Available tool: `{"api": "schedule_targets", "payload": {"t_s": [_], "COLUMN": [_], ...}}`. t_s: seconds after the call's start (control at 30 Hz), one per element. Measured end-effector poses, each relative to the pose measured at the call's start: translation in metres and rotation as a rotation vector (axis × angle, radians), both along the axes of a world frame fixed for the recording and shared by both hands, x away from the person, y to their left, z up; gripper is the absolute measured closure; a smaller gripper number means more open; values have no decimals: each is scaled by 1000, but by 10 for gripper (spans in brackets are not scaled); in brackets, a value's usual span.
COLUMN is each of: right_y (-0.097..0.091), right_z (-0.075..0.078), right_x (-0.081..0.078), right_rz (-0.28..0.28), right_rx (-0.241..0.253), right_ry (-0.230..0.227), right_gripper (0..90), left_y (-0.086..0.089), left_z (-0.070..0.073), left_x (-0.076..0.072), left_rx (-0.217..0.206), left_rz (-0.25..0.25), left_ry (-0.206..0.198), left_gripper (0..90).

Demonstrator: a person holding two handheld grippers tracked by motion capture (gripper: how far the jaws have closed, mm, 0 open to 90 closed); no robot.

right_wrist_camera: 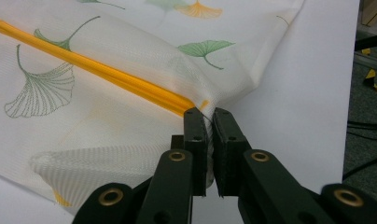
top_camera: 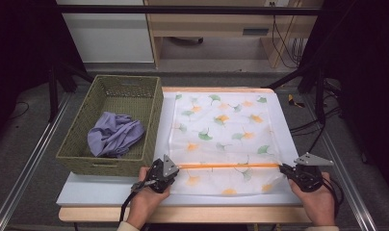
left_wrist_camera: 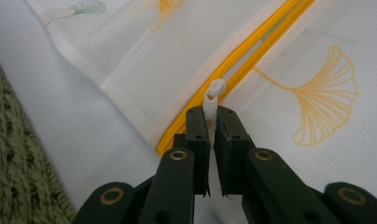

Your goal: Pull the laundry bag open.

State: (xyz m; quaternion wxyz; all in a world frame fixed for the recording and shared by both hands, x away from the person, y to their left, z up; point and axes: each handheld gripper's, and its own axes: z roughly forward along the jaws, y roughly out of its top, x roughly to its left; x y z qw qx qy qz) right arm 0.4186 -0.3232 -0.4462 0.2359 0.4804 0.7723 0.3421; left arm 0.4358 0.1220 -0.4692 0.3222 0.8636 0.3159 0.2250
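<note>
We see the green wicker basket [top_camera: 110, 126] walling off the left of the frame, just beside the mesh bag [top_camera: 224, 130]; bare table [top_camera: 96, 192] lies open at lower left (black frame posts [top_camera: 320, 94] crowd the upper right).

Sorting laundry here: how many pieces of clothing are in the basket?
1: a crumpled purple garment lies in the near part of the green woven basket, left of the mesh laundry bag. More could be hidden beneath it.

The high view looks forward and down over the whole table [top_camera: 86, 195], while both gripper views sit close above the mesh laundry bag's orange zipper [top_camera: 228, 165], which all three share.
</note>
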Motion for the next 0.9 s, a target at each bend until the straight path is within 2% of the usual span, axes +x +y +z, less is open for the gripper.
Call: {"api": "schedule_targets", "payload": {"t_s": [0.67, 0.9], "right_y": [-4, -5], "right_z": [-3, -4], "right_x": [1, 2], "right_rz": [-7, -2], "right_rx": [-1, -9], "right_ry": [16, 13], "right_gripper": [854, 854], "left_y": [7, 9], "left_z": [-2, -3], "left_x": [-5, -5], "left_rx": [6, -6], "left_rz": [33, 46], "left_ry": [-3, -6], "left_gripper": [840, 840]}}
